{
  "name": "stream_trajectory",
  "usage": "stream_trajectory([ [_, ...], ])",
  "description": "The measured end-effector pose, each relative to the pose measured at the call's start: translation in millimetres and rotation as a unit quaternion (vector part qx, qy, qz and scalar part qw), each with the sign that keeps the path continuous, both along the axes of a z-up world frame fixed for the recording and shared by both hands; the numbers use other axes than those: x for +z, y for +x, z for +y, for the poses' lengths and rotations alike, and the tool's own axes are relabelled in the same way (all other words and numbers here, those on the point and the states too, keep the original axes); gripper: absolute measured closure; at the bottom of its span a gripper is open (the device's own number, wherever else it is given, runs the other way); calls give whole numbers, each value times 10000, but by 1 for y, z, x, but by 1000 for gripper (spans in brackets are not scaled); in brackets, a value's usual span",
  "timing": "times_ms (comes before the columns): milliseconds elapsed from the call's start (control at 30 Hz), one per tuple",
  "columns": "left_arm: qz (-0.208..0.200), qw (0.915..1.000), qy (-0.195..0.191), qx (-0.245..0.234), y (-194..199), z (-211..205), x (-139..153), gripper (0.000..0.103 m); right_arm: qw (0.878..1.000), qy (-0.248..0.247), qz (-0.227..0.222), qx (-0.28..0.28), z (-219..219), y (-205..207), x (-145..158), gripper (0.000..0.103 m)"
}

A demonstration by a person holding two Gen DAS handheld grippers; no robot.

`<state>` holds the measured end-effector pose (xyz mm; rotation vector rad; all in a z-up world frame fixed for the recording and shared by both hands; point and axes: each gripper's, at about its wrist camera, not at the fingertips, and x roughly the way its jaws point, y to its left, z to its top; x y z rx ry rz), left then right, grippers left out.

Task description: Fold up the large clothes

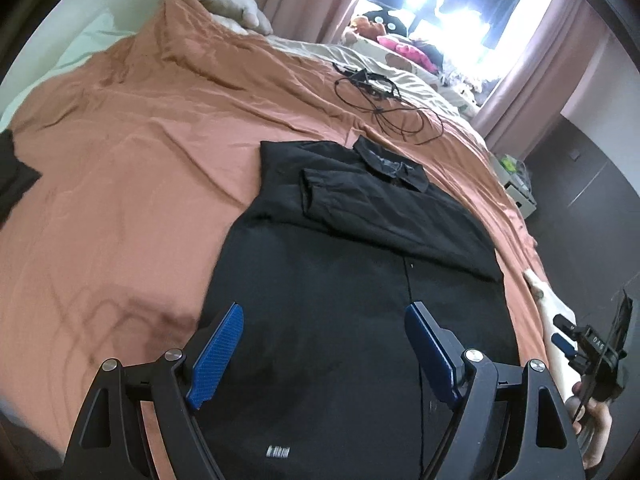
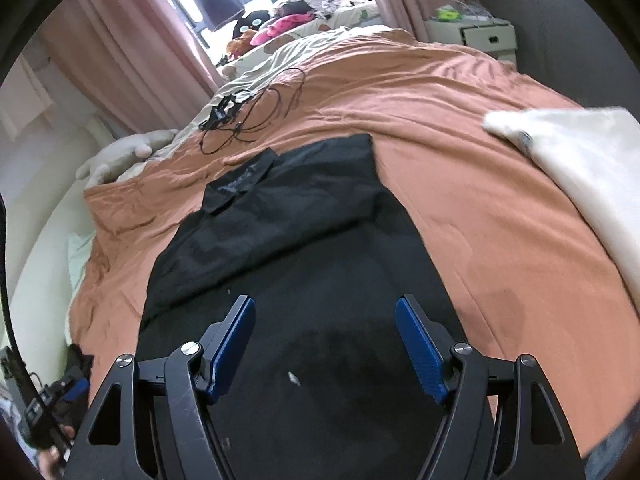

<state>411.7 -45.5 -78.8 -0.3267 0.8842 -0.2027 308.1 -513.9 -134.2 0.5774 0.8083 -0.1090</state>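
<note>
Black shirt (image 1: 360,248) lies flat on bed (image 1: 132,152), sleeves folded inward; lengthwise fold remains. Left gripper (image 1: 326,346) and right gripper (image 2: 324,344) hover, jaws spread, empty.

The bed (image 1: 132,152) is covered by a rust-orange sheet. A black collared shirt (image 1: 360,240) is laid near its middle, black cables (image 1: 384,100) beyond it, a white cloth (image 2: 580,152) toward one edge.
</note>
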Motion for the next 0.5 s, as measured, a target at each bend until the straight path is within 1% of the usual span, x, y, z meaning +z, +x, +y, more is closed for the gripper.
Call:
stream_trajectory([
  [100,-195,9996,158,133,-30,7,12,19,9998,147,9,-159,-5,-30,0,29],
  [200,-310,9994,124,100,-57,15,23,19,9987,386,-167,-280,-10,-60,5,29],
  [300,-384,9990,176,114,-80,25,31,19,9978,465,-303,-358,-14,-86,12,29],
  [500,-495,9984,38,274,-122,52,35,19,9971,575,-419,-263,-19,-126,17,29],
])
